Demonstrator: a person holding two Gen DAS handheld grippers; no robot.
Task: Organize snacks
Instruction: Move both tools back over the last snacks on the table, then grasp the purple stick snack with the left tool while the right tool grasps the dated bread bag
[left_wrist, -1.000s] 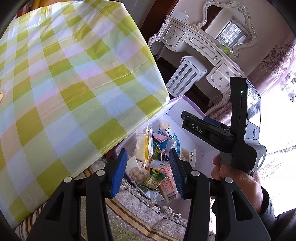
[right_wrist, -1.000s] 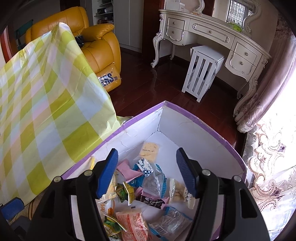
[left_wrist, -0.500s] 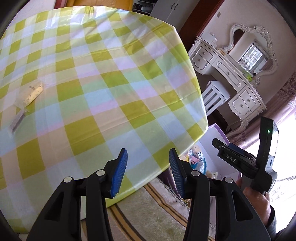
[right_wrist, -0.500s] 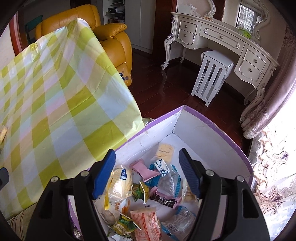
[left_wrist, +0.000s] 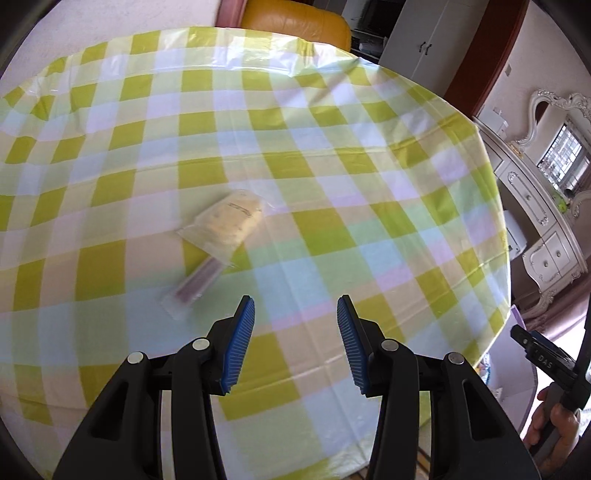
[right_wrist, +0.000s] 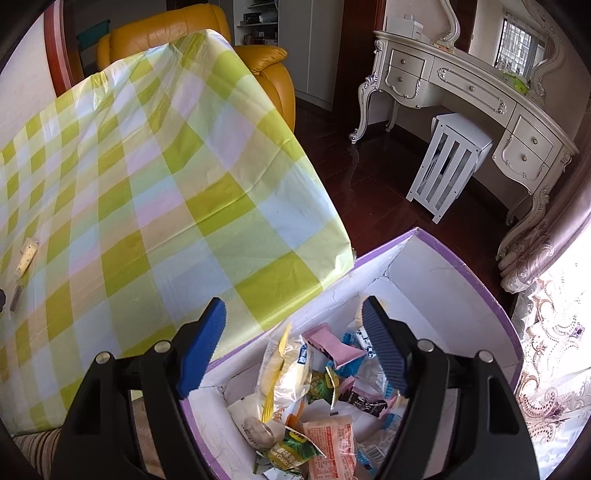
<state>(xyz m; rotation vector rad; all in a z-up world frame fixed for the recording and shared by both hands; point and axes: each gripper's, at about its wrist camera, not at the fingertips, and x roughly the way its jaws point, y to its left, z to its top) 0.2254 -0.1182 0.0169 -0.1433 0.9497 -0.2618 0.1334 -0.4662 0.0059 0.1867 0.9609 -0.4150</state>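
A clear packet with a pale cream snack (left_wrist: 229, 224) lies on the checked tablecloth (left_wrist: 332, 229), with a thin purple-brown stick packet (left_wrist: 194, 284) just below it. My left gripper (left_wrist: 295, 314) hovers open and empty over the cloth, a little right of and nearer than both packets. My right gripper (right_wrist: 293, 315) hangs over the purple-rimmed white box (right_wrist: 476, 291) beside the table; its jaws are opening with nothing between them. Several wrapped snacks (right_wrist: 314, 384) fill the box. The same two packets, cream (right_wrist: 26, 256) and stick (right_wrist: 14, 297), show at the far left in the right wrist view.
An orange leather armchair (right_wrist: 269, 74) stands behind the table. A white ornate dressing table (right_wrist: 476, 88) and a white slatted stool (right_wrist: 448, 162) stand on dark wood floor to the right. A hand (left_wrist: 550, 424) holding the right gripper shows at the left wrist view's right edge.
My left gripper swung from over the snack box across the table, bringing the two packets into view. The right gripper's jaws widened and it shifted slightly over the box.
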